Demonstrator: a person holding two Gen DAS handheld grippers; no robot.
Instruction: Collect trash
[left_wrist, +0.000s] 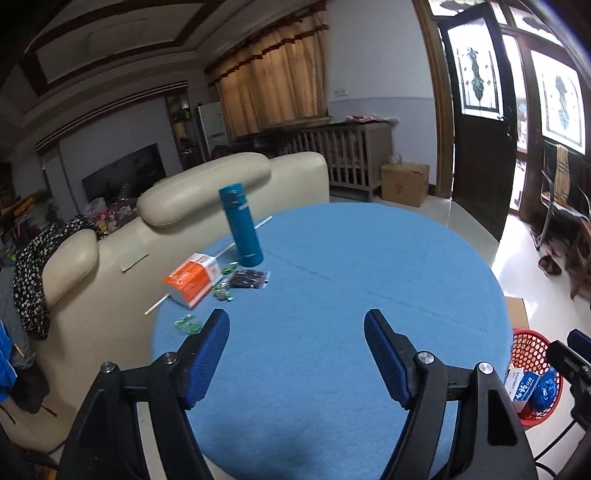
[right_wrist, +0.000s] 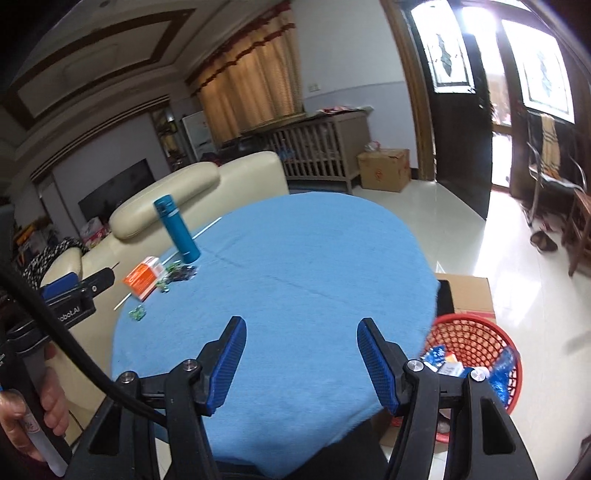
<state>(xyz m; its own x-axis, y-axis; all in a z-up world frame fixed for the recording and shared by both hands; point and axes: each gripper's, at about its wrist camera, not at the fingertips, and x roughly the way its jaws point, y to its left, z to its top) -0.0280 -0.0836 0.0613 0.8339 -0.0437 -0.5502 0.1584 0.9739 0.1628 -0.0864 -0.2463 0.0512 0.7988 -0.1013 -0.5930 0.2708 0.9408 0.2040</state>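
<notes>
The left gripper and right gripper both stand open and empty above the blue table; remaining trash, an orange box and what look like wrappers, lies beside the bottle; the red basket sits on the floor at the table's edge, handy for drops.

A round table under a blue cloth fills mid-frame. At its left edge stand a teal flask, an orange-white box, a dark wrapper, green scraps and a white straw.
</notes>
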